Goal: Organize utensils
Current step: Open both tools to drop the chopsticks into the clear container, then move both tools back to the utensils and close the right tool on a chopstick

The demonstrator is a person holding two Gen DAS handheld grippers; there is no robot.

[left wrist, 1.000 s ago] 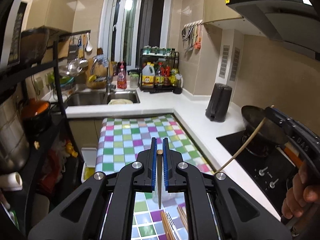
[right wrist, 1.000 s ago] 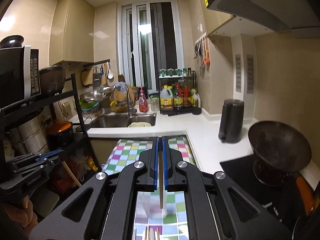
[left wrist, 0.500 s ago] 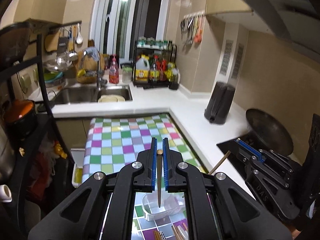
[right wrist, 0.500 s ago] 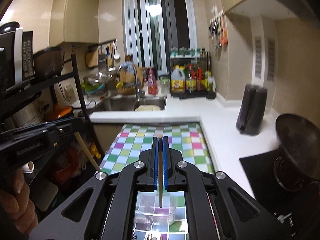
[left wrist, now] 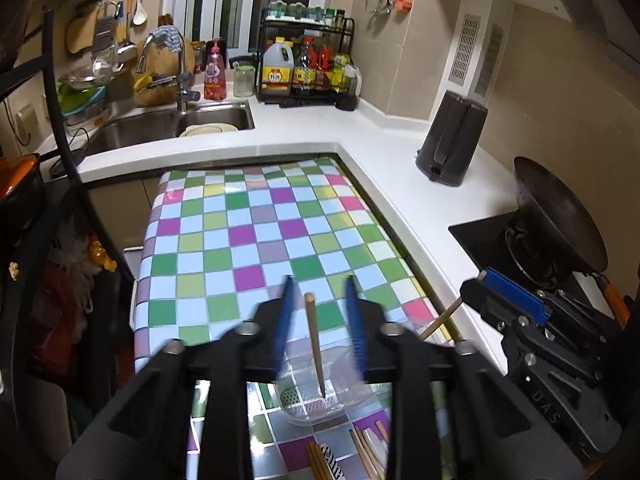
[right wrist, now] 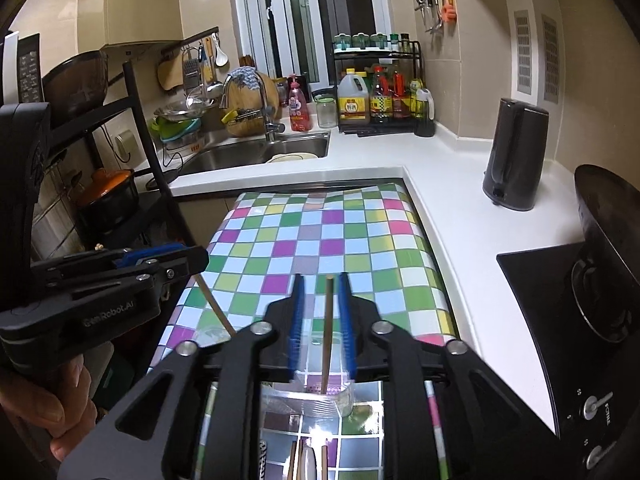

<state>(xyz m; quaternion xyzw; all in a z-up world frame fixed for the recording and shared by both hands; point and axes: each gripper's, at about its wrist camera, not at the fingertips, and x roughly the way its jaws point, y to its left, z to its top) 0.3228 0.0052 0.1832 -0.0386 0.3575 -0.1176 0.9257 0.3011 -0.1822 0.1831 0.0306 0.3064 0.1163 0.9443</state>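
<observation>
L gripper (left wrist: 318, 312) is sitting w/ jaws spread apart, blue pads (left wrist: 285, 312) blurred, not clamping anything; a wooden chopstick (left wrist: 315, 344) is standing free between them, touching neither pad, its lower tip resting inside the clear plastic container (left wrist: 320, 400) directly below/ahead of the gripper. R gripper (right wrist: 322, 316) is likewise released, pads apart w/ gaps on both sides of a second chopstick (right wrist: 327, 332), whose tip is dipping into the same clear container (right wrist: 316, 400) just under its fingers. Container is sitting on the checkered desk (left wrist: 248, 240), right under both grippers. In L wrist view, the R gripper body is showing to the right, w/ its stick poking out toward the container. In R wrist view, the L gripper is showing at left, held by a hand (right wrist: 48, 404), w/ its stick angling down toward the container. More chopsticks (left wrist: 360, 452) and a striped utensil are lying flat on the desk behind the container, nearer the cam, under the L gripper frame; the same pile (right wrist: 304, 460) is showing at the bottom of R view. Farther ahead of both grippers: sink (left wrist: 168, 124), bottle rack (left wrist: 308, 60); off to the right: dark kettle (left wrist: 452, 140), wok (left wrist: 560, 216) on the stove.
</observation>
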